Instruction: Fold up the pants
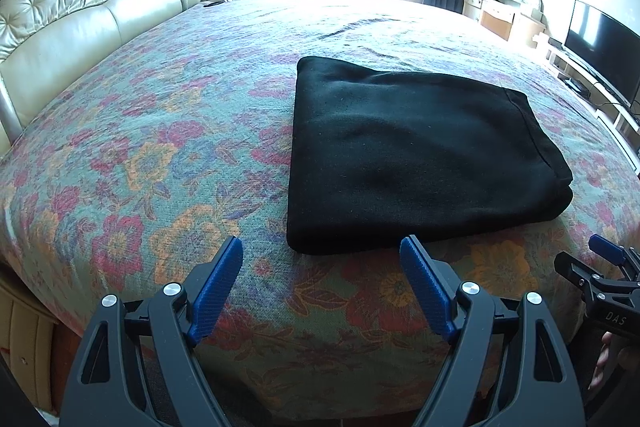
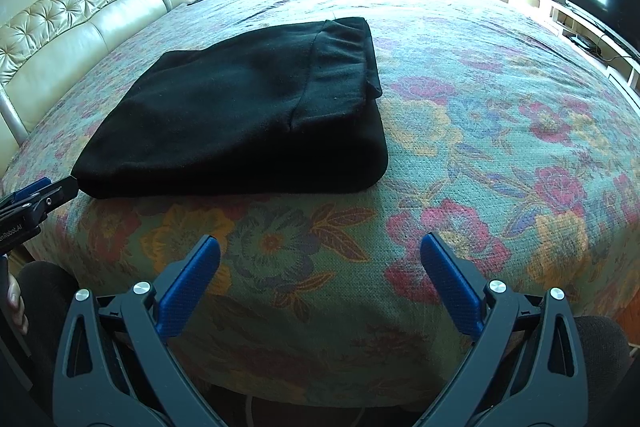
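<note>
Pants (image 1: 416, 155) folded on bedspread (image 1: 160, 155); both grippers' fingers apart, R view only shows waistband (image 2: 340, 67).

Both wrist views low at bed (image 1: 120, 155) edge, sharing pants (image 1: 408, 155)

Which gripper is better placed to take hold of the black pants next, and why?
Left. The left gripper is open at the near edge of the pants; the right gripper faces bare bedspread beside them.

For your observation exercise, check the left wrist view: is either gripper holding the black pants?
No. The left gripper is open above the bedspread, and the folded pants lie untouched beyond it.
</note>
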Demonstrator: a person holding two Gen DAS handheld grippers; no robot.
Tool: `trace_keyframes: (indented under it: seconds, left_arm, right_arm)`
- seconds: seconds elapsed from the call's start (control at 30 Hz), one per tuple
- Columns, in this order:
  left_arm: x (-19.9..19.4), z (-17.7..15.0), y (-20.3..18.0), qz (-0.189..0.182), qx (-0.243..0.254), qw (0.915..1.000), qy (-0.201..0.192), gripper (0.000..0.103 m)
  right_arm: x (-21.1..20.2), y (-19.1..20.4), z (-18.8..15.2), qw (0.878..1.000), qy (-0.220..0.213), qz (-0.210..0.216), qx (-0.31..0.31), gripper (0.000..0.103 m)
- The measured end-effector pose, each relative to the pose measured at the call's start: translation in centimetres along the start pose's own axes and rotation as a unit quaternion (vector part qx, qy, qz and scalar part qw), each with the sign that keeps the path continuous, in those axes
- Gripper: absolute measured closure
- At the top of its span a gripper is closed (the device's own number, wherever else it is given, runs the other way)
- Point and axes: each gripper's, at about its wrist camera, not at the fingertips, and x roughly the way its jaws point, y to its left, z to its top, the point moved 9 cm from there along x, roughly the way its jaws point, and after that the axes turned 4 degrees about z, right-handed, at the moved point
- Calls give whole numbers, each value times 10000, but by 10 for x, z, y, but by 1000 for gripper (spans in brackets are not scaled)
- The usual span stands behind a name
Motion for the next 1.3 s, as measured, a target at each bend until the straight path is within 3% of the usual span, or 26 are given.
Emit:
trace_keyframes:
  seconds: [0.4, 0.5, 0.53, 0.67, 0.97, 1.2, 1.3]
  left_arm:
    - [-2, 5, -8, -63, 111, 9999, -59, 23]
    - [-7, 9, -13, -193, 138, 9996, -159, 22]
    - [-8, 10, -14, -194, 141, 9995, -189, 15]
    - [-18, 16, -21, -468, 126, 9980, -397, 15]
    - [-24, 22, -28, 5, 538, 9963, -667, 15]
    - [-23, 22, -21, -376, 85, 9978, -537, 15]
    - [-27, 25, -19, -360, -9, 9972, -656, 15]
  right_arm:
    - [0, 1, 2, 10000, 7, 12, 7, 3]
    - [0, 2, 2, 10000, 9, 14, 15, 3]
    - [-1, 2, 2, 10000, 9, 16, 18, 2]
    - [-1, 4, 2, 10000, 13, 24, 18, 3]
    - [1, 6, -1, 10000, 40, 45, 25, 3]
    - [1, 7, -2, 10000, 45, 56, 30, 3]
    - [1, 7, -3, 10000, 51, 67, 32, 3]
